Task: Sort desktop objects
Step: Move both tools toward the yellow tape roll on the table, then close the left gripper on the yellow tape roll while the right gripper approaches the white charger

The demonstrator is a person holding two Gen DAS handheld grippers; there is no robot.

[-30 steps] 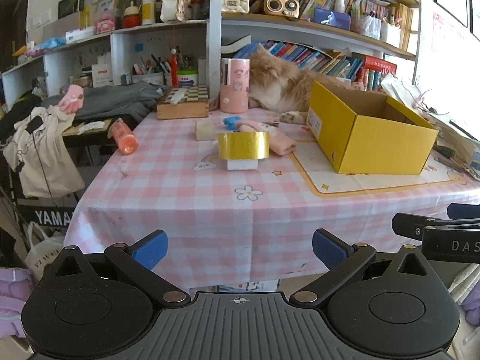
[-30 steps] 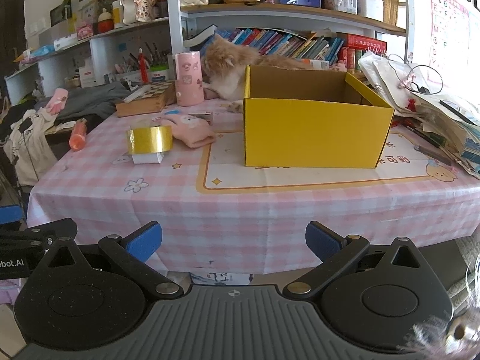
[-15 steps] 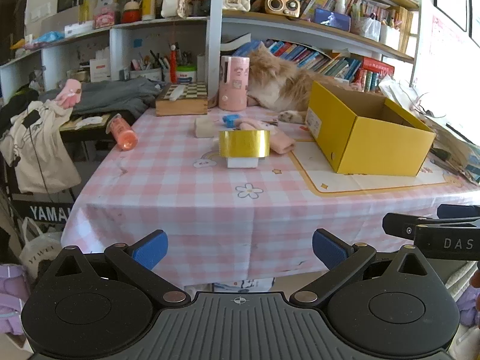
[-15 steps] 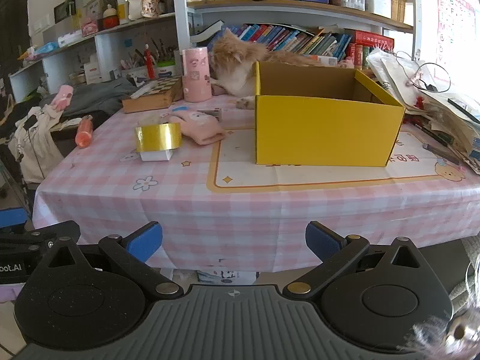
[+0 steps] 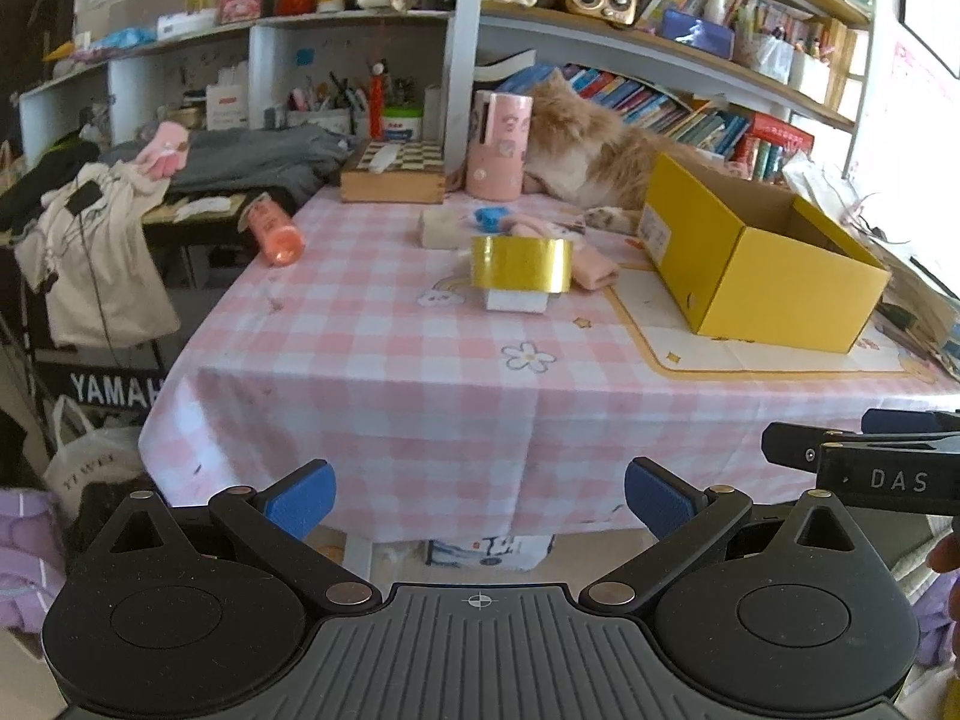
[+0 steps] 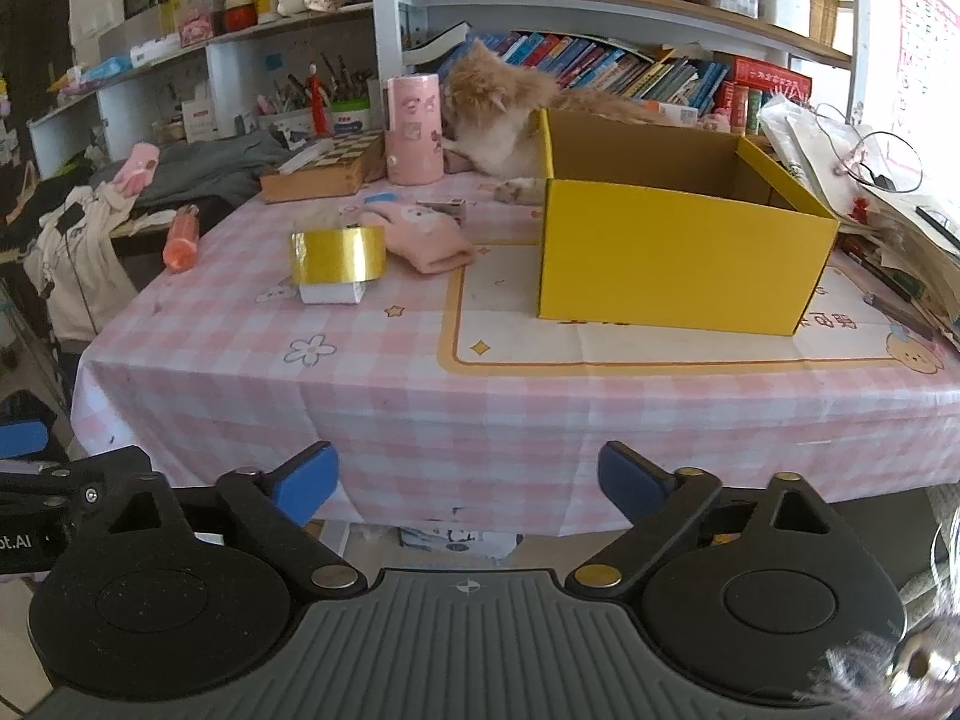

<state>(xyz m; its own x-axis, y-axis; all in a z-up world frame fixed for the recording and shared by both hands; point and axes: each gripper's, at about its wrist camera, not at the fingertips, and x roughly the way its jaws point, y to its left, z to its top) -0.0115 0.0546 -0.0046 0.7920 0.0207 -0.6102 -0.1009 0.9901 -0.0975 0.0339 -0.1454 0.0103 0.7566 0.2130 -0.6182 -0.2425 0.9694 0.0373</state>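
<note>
While both tongs hang off the near edge of the worktop (image 5: 372, 360), nothing has been picked up. The left tongs (image 5: 480, 495) stand wide open and empty. The right tongs (image 6: 468, 474) are open too, with nothing between the pads; their jaws have just been closing a little.

The tape (image 6: 338, 254), a gold roll on a small white block (image 6: 331, 292), lies ahead of both tongs, well apart from them, on the far side of the checked cloth. From the left tongs it sits almost straight ahead; from the right tongs it sits ahead and to the left. The left hand therefore looks the better placed for it. The roll stands on its flat side, its axis upright, so a grasp across its round wall would suit.

The box (image 6: 678, 252), yellow and open-topped, stands to the right of the tape, nearly straight ahead of the right tongs. A pink sock (image 6: 429, 238) lies between tape and box, touching neither clearly. A cat (image 6: 498, 114) lies behind the box.
</note>
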